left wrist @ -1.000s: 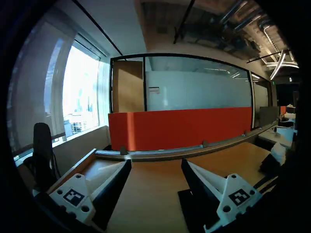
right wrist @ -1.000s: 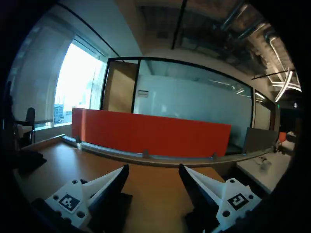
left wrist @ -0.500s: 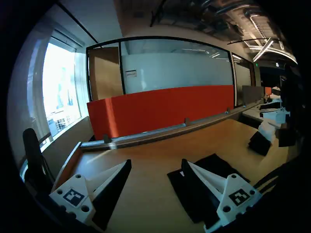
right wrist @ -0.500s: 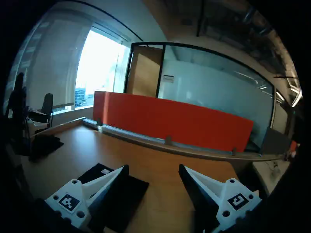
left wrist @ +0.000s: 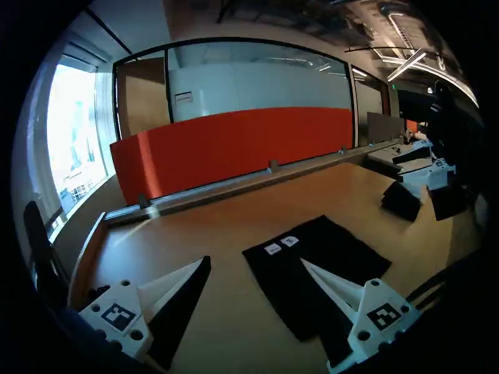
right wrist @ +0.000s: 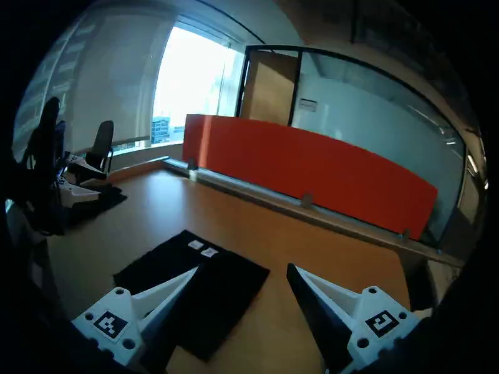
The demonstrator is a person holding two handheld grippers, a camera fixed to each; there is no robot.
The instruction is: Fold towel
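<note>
Two downward-tilted views over a broad honey-brown wooden desk (left wrist: 206,218), backed by a long orange fabric partition (left wrist: 231,146). Centre to lower right of the left gripper view: black rectangular cloth towel (left wrist: 324,255), lying flat, presumably for easy reach of its edges. Left gripper (left wrist: 254,260) and right gripper (right wrist: 244,267) both gaping wide and empty over the near edge, likely poised to pinch corners. Two small white sewn labels (left wrist: 280,245) by the far edge. Against half a second earlier: towel higher in frame and fully exposed, ceiling largely gone.
</note>
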